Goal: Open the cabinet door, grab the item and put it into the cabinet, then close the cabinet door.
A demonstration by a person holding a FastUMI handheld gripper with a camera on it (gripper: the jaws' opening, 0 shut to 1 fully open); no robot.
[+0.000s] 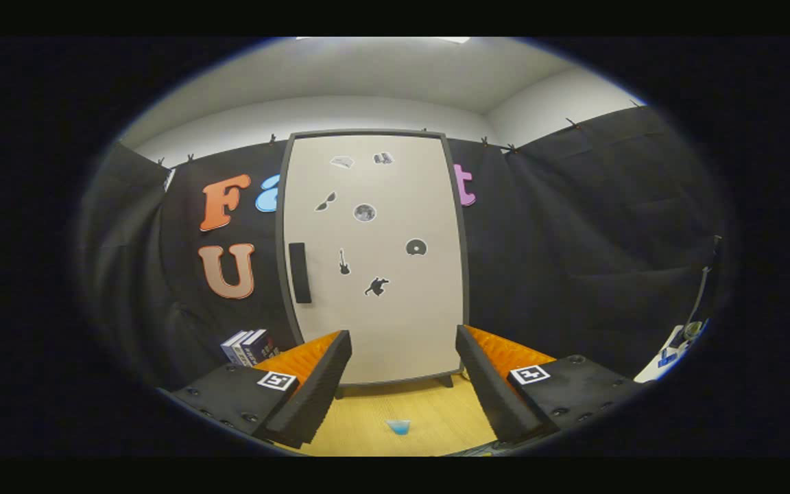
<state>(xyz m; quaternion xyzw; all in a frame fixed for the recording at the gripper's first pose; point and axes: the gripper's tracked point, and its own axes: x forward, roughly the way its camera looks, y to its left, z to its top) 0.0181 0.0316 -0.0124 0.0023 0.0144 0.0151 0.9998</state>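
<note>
A tall cabinet [374, 261] with a pale door and dark frame stands straight ahead on the wooden table [429, 412]. Its door is closed, with small black stickers on it and a black vertical handle [300, 272] near its left edge. A small blue item [398, 427] lies on the table between my fingers, close in front. My gripper [403, 339] is open, its orange-and-black fingers [313, 384] spread wide with nothing between them, still some way short of the cabinet.
A few dark books [249, 346] stand left of the cabinet, just beyond my left finger. Black cloth walls close in the booth behind and on both sides. White and blue gear [676, 346] sits far right.
</note>
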